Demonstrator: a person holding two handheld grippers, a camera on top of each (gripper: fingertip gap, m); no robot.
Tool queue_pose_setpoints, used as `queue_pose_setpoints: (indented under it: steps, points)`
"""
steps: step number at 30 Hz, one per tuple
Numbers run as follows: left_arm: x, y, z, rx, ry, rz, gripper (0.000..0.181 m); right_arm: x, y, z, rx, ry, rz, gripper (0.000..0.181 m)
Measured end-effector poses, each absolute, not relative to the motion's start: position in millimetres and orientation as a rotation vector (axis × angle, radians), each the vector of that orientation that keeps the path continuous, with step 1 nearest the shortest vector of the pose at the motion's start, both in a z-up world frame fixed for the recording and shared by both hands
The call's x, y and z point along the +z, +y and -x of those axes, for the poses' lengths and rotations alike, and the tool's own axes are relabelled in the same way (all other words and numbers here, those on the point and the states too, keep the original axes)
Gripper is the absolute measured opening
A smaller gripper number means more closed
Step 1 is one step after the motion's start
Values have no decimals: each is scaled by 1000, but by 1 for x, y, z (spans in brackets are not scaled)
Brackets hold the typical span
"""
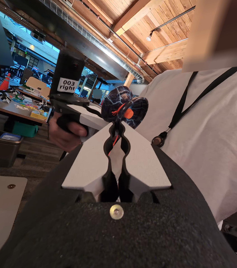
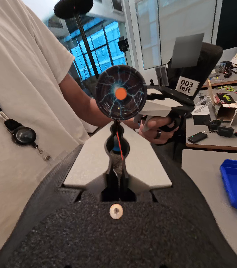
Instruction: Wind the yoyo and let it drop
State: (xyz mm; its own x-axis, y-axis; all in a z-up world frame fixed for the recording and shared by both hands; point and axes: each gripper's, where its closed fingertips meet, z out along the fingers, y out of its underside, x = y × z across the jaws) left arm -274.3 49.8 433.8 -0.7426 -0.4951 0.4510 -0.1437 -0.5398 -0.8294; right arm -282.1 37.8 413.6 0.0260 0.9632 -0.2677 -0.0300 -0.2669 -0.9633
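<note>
Cool blue daylight pours through the windows (image 2: 100, 53) behind the yoyo (image 2: 120, 92); a ceiling spot lamp (image 1: 149, 38) glows warm on the wood above it. Edges bow fisheye-style. The white shirt (image 2: 20, 72) left of the yoyo smears with blur.

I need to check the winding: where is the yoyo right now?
The yoyo is up in the air at the tips of both grippers, in front of the person's white shirt. In both wrist views it sits just above centre, its red string running down between the fingers.
</note>
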Motion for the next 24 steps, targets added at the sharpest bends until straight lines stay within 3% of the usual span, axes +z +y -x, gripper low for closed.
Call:
queue_pose_setpoints:
  steps: [13,17,24]
  points:
    - [409,79,271,-2240,1330,1130,0,396,-1,289,1562,-963,1453,0]
    - [384,84,271,-2123,1427,1256,0,401,8,274,1312,-1022,1501,0]
    - [367,55,273,-2106,1649,1289,0,426,51,241,456,-1395,1554,0]
